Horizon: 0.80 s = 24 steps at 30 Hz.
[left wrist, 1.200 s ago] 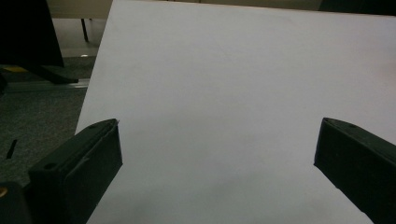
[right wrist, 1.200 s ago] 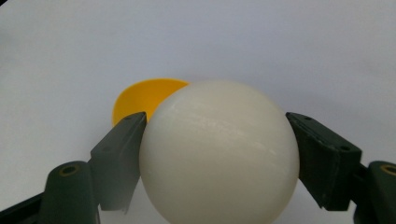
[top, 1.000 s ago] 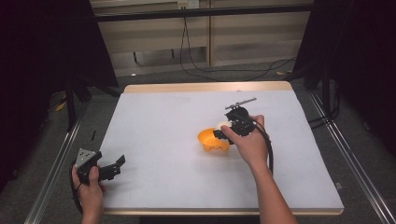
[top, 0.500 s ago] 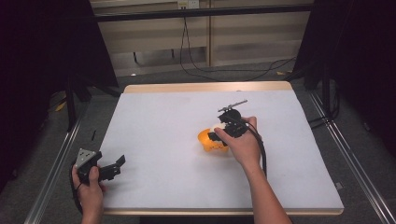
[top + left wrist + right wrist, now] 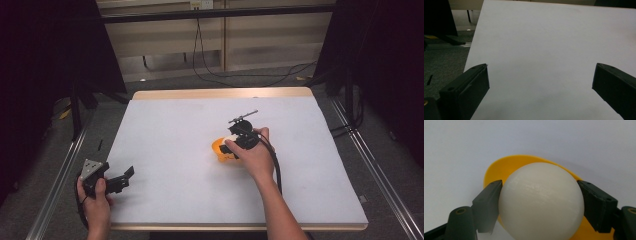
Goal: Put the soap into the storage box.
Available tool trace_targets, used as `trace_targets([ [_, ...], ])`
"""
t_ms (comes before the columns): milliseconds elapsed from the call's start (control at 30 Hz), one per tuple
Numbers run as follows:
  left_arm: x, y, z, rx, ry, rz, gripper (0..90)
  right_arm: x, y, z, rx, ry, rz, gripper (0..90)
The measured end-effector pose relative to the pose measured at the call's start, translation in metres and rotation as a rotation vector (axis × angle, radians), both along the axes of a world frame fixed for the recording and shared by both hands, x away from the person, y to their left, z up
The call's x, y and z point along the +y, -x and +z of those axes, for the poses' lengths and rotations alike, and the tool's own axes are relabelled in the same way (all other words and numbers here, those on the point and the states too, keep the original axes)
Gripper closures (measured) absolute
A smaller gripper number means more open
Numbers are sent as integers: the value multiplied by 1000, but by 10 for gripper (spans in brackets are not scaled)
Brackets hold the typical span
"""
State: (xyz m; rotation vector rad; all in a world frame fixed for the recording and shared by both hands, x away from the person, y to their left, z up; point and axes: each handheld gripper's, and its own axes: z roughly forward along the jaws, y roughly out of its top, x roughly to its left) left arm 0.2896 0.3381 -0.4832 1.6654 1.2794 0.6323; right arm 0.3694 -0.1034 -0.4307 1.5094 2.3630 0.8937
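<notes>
Right gripper view: a smooth, matte white ball, faintly ridged, is pinched between the two black jaws of the right gripper, directly over a glossy orange-yellow bowl on the pale table. High view: bowl near the table's centre; left gripper at the near left corner, jaws spread with nothing between them.
</notes>
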Motion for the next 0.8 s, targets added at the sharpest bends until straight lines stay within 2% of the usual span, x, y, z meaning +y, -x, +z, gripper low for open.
trace_targets([
  [200, 0, 0, 0, 0, 0, 0, 8, -1, 0, -5, 16, -2, -8, 234],
  [333, 0, 0, 0, 0, 0, -2, 8, -3, 0, -9, 29, -24, 0, 231],
  [433, 0, 0, 0, -1, 0, -1, 8, -3, 2, -5, 31, -43, 6, 195],
  [567, 0, 0, 0, -2, -2, 0, 8, -7, 5, 0, 22, -62, 9, 165],
  [733, 0, 0, 0, -4, -9, -1, 8, -11, 11, 7, -30, -59, 9, 84],
  [800, -1, 0, 0, -4, -2, -1, 8, -12, 12, 9, -34, -60, 11, 74],
])
